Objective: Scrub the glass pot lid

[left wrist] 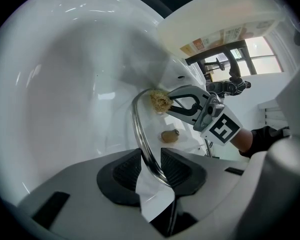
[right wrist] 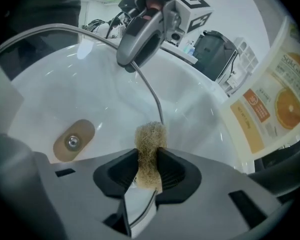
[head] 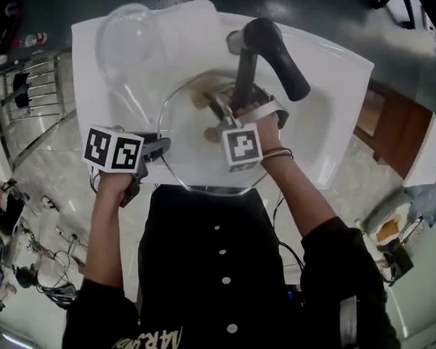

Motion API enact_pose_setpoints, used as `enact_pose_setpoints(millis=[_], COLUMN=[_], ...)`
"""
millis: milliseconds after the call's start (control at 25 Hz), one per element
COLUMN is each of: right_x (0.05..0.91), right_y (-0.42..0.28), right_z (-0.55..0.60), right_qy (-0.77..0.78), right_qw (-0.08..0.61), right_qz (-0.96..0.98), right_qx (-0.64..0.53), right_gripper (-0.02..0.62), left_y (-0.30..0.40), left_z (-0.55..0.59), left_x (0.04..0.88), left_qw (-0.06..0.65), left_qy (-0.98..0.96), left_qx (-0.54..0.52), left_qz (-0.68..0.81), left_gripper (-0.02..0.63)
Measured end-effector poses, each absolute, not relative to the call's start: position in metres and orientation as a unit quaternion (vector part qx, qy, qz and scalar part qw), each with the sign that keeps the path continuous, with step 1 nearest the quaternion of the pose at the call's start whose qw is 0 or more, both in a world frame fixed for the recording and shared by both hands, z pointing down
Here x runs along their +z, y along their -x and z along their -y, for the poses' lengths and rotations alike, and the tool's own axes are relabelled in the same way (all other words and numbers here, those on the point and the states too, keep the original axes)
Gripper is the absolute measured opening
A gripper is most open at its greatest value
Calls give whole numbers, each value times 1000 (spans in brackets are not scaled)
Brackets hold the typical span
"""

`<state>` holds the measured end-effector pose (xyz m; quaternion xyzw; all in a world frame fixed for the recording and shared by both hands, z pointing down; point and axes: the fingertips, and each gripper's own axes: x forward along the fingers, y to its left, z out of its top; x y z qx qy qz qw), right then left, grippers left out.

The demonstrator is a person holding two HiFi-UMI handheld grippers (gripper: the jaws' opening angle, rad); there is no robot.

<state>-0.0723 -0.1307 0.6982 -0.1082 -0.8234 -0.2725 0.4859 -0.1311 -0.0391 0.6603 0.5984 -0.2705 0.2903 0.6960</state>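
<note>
The glass pot lid (head: 185,155), with a metal rim and a brown knob (head: 213,133), stands tilted in the white sink (head: 327,107). My left gripper (head: 158,147) is shut on its rim at the left edge; in the left gripper view the rim (left wrist: 140,129) runs between the jaws of that gripper (left wrist: 151,165). My right gripper (head: 219,109) is shut on a tan scrub pad (right wrist: 151,139), which sits against the lid's far rim (right wrist: 155,94). The pad (left wrist: 160,102) and knob (left wrist: 170,135) also show in the left gripper view.
A black faucet (head: 272,53) arches over the sink just behind my right gripper. A clear glass vessel (head: 127,42) lies at the sink's back left. A carton with orange print (right wrist: 285,99) stands beside the sink. A metal rack (head: 29,93) is on the left.
</note>
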Motion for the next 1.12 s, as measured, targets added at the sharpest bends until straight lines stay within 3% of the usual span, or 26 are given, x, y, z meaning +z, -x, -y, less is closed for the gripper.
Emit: enact_pose_setpoints(millis=[680,1120], right_x=[699,690], right_y=[-28,-29], right_z=[130,128], right_qy=[204,185], right_qw=[564,559], right_qz=[744,746], right_qx=[-294,-312], right_gripper=[127,129], left_y=[133,133], left_z=[42,44], left_x=[658,656], left_qw=[687,678], left_qy=[-598,-603], left_qx=[293,303], left_qz=[290,292], left_gripper=[140,143])
